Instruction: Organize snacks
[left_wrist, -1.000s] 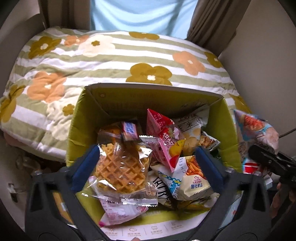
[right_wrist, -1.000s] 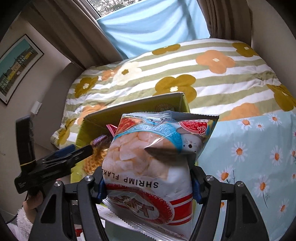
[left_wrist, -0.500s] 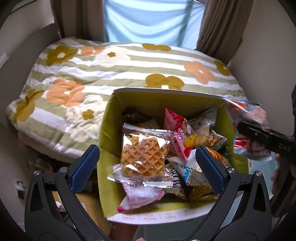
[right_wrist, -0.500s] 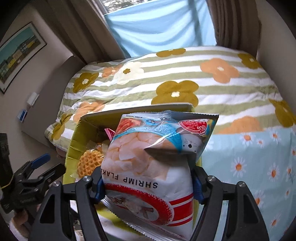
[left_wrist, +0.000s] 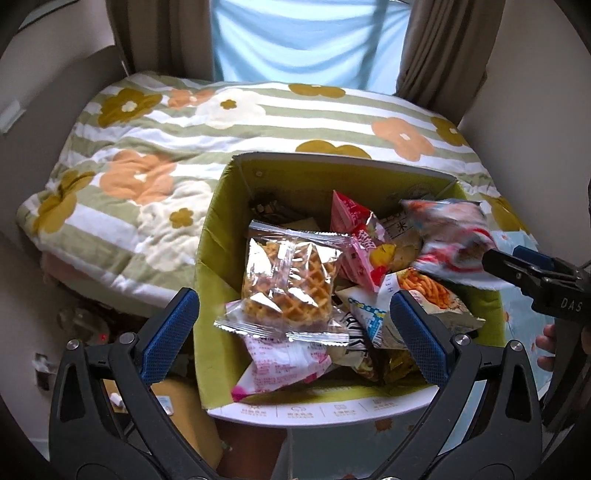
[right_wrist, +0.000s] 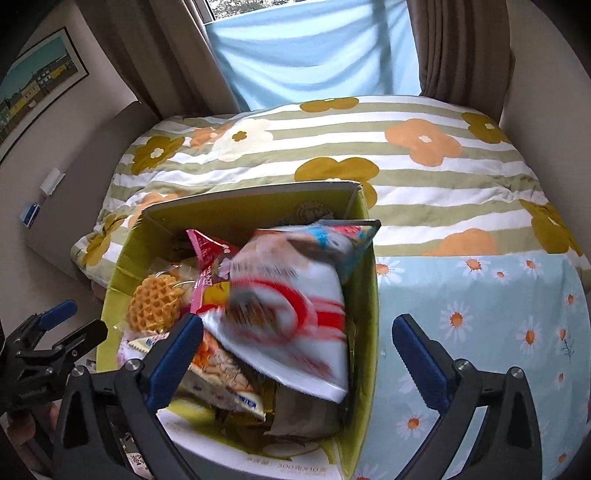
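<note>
A green cardboard box (left_wrist: 218, 236) (right_wrist: 365, 295) holds several snack packs. A clear-wrapped waffle pack (left_wrist: 291, 280) (right_wrist: 155, 302) lies on top at its left. My left gripper (left_wrist: 295, 332) is open and empty above the box's near edge. My right gripper (right_wrist: 295, 354) is open; the shrimp flakes bag (right_wrist: 295, 295) (left_wrist: 450, 236) is blurred, loose of the jaws, and tilted over the box's right side on top of the other packs. A pink pack (left_wrist: 354, 236) stands in the middle.
The box sits at the edge of a bed with a striped floral quilt (left_wrist: 184, 147) (right_wrist: 406, 147) and a light blue daisy sheet (right_wrist: 480, 332). Curtains and a window (right_wrist: 314, 48) are behind. A framed picture (right_wrist: 33, 85) hangs on the left wall.
My right gripper has opened and let go of the shrimp flakes bag, which has dropped into the box. My left gripper has drawn back and up, away from the waffle pack.
</note>
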